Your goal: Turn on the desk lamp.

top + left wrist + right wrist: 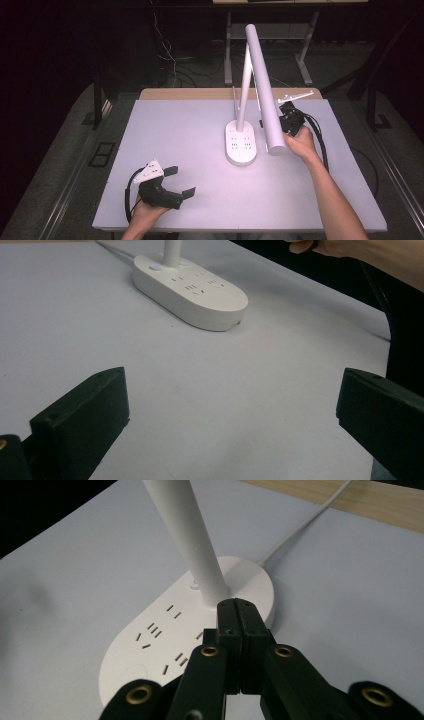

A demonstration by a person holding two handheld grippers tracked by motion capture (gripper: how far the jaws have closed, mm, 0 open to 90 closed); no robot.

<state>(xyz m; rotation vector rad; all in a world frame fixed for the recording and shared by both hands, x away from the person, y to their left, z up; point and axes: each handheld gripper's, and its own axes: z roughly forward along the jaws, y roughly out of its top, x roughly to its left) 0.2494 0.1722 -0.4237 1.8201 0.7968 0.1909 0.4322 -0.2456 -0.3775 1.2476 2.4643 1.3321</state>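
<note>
We had the right claw [239, 645] pressed together by the desk lamp [241, 145], probably about to poke its button, left claw [181, 181] spread idle on the table [175, 130].

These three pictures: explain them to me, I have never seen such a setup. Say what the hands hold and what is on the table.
A person holds a two-jaw hand tool in each hand. The high view looks down on the table. The other two pictures come from cameras riding on each tool.

The left gripper rests near the table's front edge, jaws wide apart, holding nothing. The right gripper has its jaws pressed together, pointing at the white desk lamp, whose base has socket holes. A white cable leaves the base.
</note>
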